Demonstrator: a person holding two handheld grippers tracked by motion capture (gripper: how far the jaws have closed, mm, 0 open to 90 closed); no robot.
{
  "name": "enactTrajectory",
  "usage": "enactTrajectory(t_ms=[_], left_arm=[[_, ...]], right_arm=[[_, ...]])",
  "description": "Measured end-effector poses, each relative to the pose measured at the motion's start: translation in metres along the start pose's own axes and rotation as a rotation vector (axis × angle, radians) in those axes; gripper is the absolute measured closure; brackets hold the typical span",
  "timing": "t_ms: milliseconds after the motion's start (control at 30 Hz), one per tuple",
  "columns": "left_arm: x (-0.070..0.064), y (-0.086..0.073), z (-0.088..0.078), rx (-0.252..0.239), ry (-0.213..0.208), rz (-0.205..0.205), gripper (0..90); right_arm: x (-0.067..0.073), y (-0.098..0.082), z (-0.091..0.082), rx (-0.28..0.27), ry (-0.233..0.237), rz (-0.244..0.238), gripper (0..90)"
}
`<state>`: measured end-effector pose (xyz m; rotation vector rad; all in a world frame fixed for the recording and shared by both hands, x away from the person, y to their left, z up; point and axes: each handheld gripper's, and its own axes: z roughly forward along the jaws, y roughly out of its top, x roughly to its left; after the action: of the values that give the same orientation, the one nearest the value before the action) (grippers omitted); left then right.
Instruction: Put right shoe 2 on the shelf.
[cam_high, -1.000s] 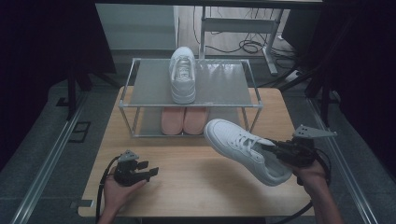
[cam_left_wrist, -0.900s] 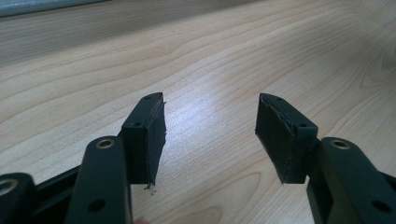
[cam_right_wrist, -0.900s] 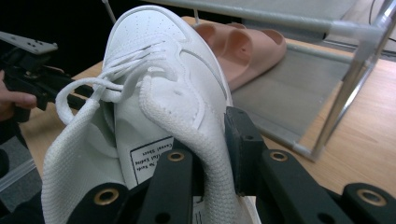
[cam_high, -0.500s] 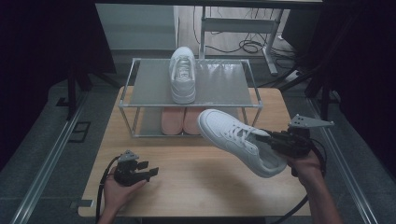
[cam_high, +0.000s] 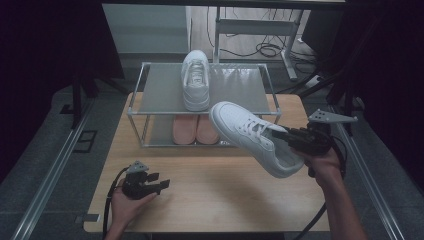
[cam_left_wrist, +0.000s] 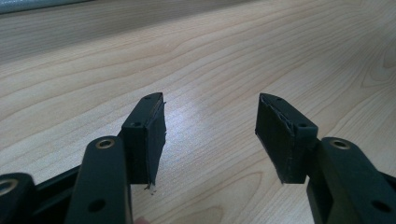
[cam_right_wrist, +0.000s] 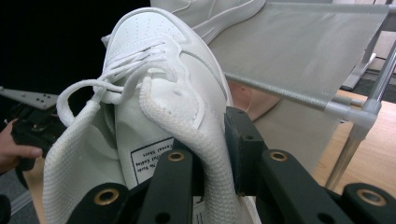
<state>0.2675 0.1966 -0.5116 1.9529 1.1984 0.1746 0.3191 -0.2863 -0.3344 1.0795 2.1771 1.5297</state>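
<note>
the left gripper (cam_high: 159, 184) is resting low on the wooden table (cam_high: 210, 200), well in front of the shoe rack (cam_high: 165, 87) and off to its left side, with its jaws spread wide and nothing between them; in the left gripper view bare wood grain is showing in the gap.

moving right, the rack is holding one white sneaker (cam_high: 195, 80) on its grey upper shelf, toe pointing away, and a pair of pink shoes (cam_high: 195, 129) is sitting underneath it on the lower level.

further right, the second white sneaker (cam_high: 252, 136) is hanging in the air just in front of the rack's right half, toe tilted up toward the shelf. the right gripper (cam_high: 286, 137) is pinching it at the padded collar on one side of the opening, one jaw inside the shoe and one outside, as the right gripper view is showing.

the sneaker is looking light, with a stiff rubber sole but a soft, foldable upper. the collar is bending under the jaws, so the shoe is likely swinging and drooping from that grip. the collar or heel counter is seeming the best place to take hold; the smooth toe would probably be slipping. setting it down sole-flat beside its mate is calling for a level wrist.
</note>
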Motion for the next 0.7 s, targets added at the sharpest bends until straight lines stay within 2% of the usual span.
enactTrajectory(t_ms=[167, 700], left_arm=[[0.000, 0.000, 0.000, 0.005, -0.001, -0.002, 43.1], [0.001, 0.000, 0.000, -0.002, -0.003, -0.004, 43.1]], right_arm=[[-0.004, 0.010, 0.003, -0.009, -0.011, 0.014, 79.4], [-0.022, 0.043, 0.023, -0.031, -0.122, 0.084, 79.3]])
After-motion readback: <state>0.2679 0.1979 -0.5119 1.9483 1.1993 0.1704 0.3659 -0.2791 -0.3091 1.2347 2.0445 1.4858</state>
